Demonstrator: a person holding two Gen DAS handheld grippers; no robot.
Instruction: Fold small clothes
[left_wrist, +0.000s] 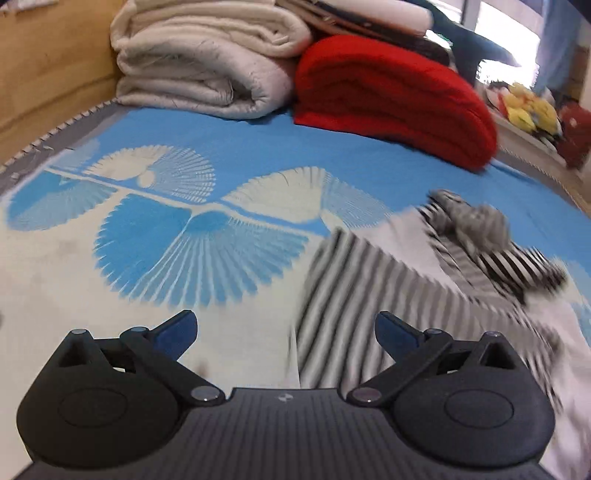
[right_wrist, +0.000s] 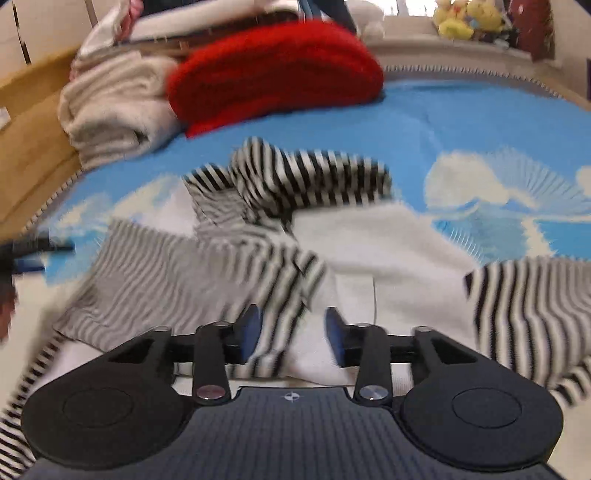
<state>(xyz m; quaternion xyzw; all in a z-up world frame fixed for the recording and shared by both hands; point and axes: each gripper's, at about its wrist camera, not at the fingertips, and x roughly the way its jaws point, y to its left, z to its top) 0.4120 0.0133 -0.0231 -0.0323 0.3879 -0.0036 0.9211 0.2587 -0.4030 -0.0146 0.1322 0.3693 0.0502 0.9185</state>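
On the left, the left gripper (left_wrist: 286, 330) hangs wide open and empty over the blue-and-white patterned bedcover (left_wrist: 177, 236), with the striped garment (left_wrist: 373, 295) rumpled just to its right, so a grab from there could catch the bedcover instead of cloth. Further right, the right gripper (right_wrist: 293, 334) stands partly open around a raised fold of the striped garment (right_wrist: 280, 280), not visibly pinching it. Closing on that bunched fold risks lifting several layers at once and skewing the fold.
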